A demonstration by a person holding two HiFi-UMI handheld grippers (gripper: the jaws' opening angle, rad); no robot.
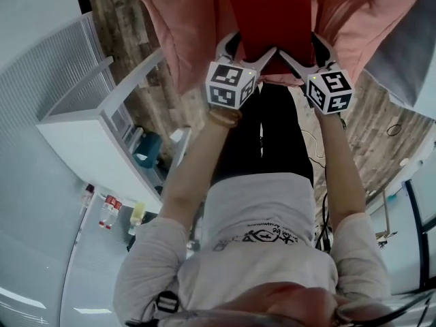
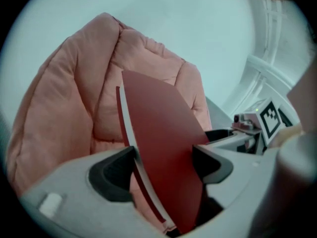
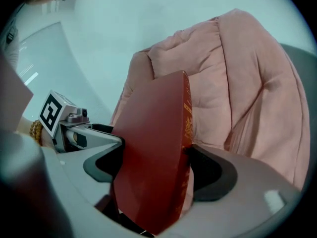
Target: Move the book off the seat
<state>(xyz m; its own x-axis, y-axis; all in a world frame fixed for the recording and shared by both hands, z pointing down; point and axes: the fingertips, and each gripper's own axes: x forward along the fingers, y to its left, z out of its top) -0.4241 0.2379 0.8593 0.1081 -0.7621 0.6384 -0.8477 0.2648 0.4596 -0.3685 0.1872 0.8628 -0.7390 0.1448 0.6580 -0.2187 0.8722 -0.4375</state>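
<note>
Book (image 1: pixel 272 19) corners nearest the person sit in the two tongs, one corner in each, below the person's outstretched forearms (image 1: pixel 197 162). The left tongs (image 1: pixel 246 52) pinch its left side: in the left gripper view the left tongs (image 2: pixel 163 165) have a dark pad pressed on each red cover of the book (image 2: pixel 163 133), whose white page edge faces the camera. The right tongs (image 1: pixel 308 56) pinch its right side: in the right gripper view the right tongs (image 3: pixel 153 165) clamp the book (image 3: pixel 153 143) across its covers, just beside the spine with its gold print. Beyond the tongs the book stands up on edge in front of the padded pink seat (image 1: pixel 177 26), which fills the background of both gripper views (image 2: pixel 74 98) (image 3: pixel 237 83). A wood-patterned floor (image 1: pixel 129 19) and a white cabinet (image 1: pixel 88 135) lie to the left.
</note>
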